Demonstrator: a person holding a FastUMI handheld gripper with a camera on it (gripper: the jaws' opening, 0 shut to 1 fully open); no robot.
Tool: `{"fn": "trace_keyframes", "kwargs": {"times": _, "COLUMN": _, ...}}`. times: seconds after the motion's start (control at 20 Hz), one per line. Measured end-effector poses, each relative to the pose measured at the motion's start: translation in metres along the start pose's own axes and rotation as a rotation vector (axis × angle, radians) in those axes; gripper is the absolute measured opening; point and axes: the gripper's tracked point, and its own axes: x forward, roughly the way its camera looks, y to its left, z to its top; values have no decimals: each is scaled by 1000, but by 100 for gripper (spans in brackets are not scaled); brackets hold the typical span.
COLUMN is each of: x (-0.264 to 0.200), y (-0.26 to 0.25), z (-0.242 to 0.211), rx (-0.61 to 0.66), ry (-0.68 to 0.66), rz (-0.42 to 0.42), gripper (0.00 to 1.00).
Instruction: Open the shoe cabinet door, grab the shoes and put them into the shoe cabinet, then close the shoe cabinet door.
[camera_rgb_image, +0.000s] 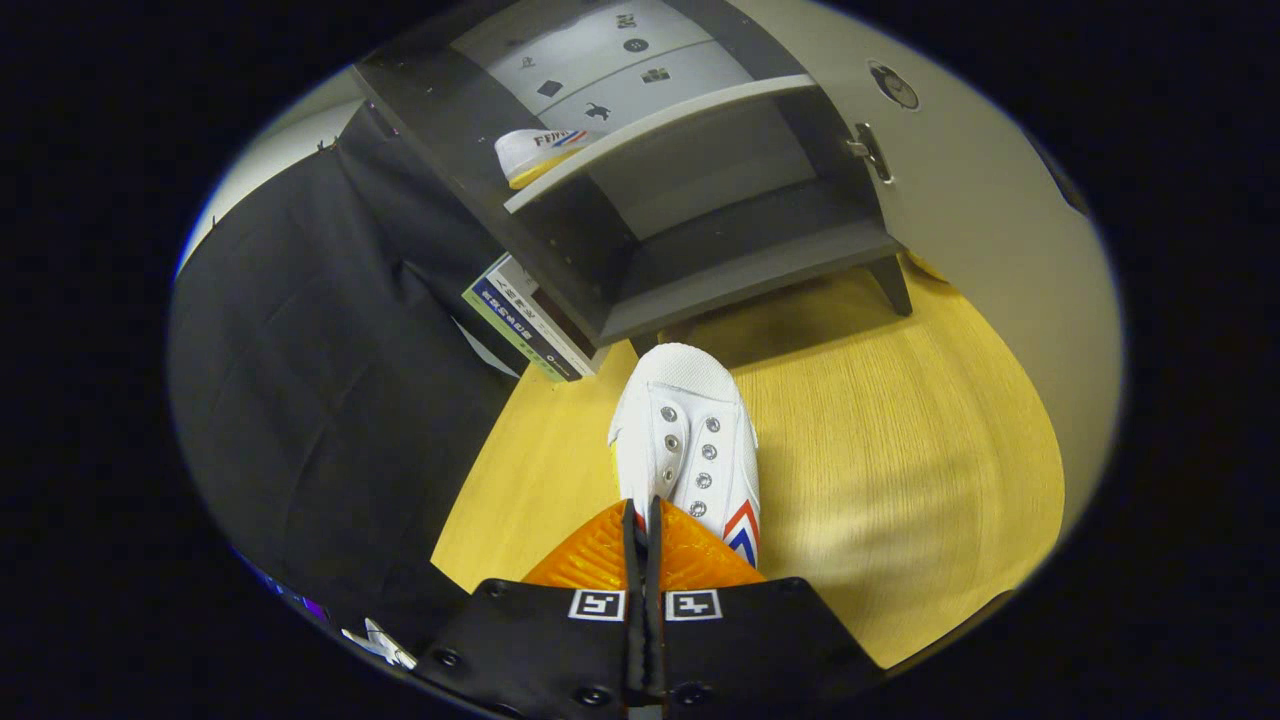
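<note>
A white canvas shoe (690, 430) with metal eyelets and a red and blue chevron on its side extends just ahead of my fingers, toe towards the shoe cabinet (560, 250). My gripper (641, 520) is shut, its fingers pinching a thin edge at the shoe's rear opening. The dark cabinet stands open beyond the shoe. Its grey door (960, 190) is swung out to the right. A second white shoe (535, 150) lies at the left end of the pale upper shelf (690, 110). The lower compartment (760, 255) holds nothing.
The wooden floor (900, 440) spreads to the right of the shoe and under the cabinet. A stack of flat printed boxes (520, 320) leans at the cabinet's left foot. Black cloth (310, 380) hangs along the left side.
</note>
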Motion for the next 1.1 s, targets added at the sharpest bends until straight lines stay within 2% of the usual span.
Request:
{"fn": "trace_keyframes", "kwargs": {"times": 0.55, "x": -10, "y": 53, "z": 108, "rx": 67, "ry": -182, "rz": 132, "gripper": 1}}
{"fn": "trace_keyframes", "kwargs": {"times": 1.1, "x": -26, "y": 81, "z": 209, "rx": 59, "ry": -364, "rz": 183, "gripper": 1}}
